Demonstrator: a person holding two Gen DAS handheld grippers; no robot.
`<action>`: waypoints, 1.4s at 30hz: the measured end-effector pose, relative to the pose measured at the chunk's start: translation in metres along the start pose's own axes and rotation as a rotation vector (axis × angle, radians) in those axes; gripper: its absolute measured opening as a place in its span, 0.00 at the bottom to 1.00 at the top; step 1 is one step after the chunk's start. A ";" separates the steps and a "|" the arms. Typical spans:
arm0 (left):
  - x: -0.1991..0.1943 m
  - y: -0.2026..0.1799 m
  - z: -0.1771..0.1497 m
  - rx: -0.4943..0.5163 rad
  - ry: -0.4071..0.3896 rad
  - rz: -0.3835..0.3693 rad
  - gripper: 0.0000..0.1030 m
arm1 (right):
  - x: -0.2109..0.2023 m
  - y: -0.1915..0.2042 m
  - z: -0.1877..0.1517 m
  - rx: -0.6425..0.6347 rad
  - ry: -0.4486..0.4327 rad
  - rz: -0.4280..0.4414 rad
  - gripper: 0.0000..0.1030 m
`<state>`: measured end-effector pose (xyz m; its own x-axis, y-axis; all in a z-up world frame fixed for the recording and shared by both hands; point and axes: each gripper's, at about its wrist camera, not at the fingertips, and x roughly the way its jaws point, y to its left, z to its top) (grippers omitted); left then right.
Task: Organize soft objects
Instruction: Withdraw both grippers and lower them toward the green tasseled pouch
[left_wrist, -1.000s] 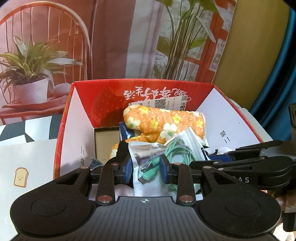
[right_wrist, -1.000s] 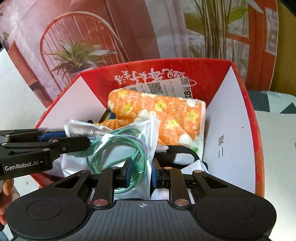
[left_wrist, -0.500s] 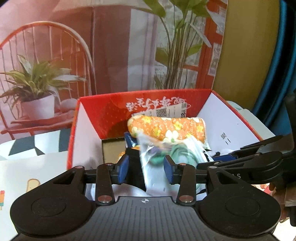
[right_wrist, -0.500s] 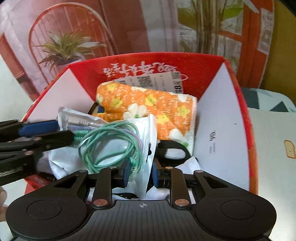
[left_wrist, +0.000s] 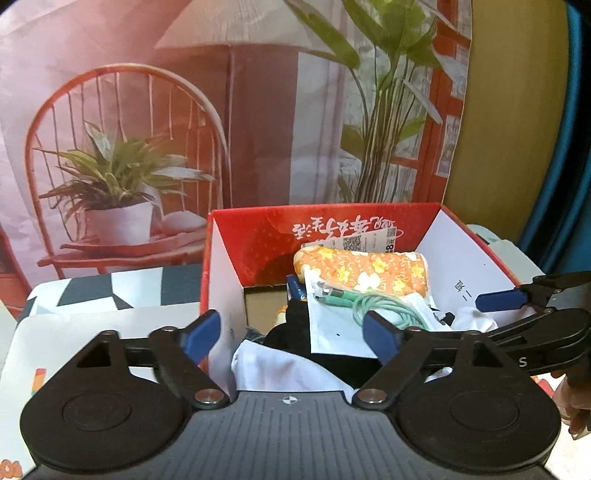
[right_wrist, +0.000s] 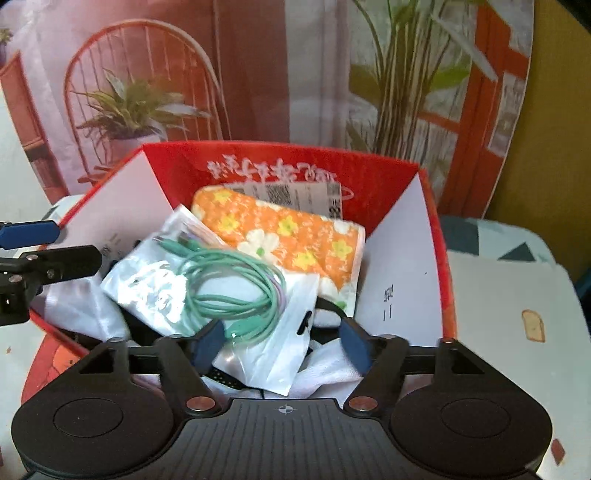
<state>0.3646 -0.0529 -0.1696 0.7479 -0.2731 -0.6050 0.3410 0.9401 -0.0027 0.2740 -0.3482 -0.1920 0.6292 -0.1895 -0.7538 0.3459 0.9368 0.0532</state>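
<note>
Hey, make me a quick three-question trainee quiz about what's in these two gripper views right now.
1. True or false: the left hand-held gripper is shut on the cable bag.
2. What lies behind the cable bag in the red box?
A. orange floral roll
B. blue bottle
C. green cup
3. Fill in: the coiled cable inside the bag is ____ in colour.

Key: 1 false, both grippers are open, the right hand-held gripper too. 2 A, the orange floral roll. 3 green.
</note>
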 end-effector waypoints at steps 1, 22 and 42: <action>-0.004 0.001 -0.001 0.001 -0.009 0.003 0.89 | -0.004 0.001 -0.001 -0.008 -0.011 0.004 0.81; -0.066 0.004 -0.061 -0.071 -0.043 0.027 0.95 | -0.077 -0.026 -0.056 -0.041 -0.229 0.054 0.99; -0.080 -0.027 -0.132 -0.058 0.024 -0.032 0.95 | -0.096 -0.032 -0.200 -0.023 -0.012 0.179 0.88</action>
<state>0.2201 -0.0298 -0.2266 0.7230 -0.2988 -0.6229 0.3306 0.9413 -0.0677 0.0634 -0.3016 -0.2525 0.6878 -0.0226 -0.7256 0.2120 0.9622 0.1709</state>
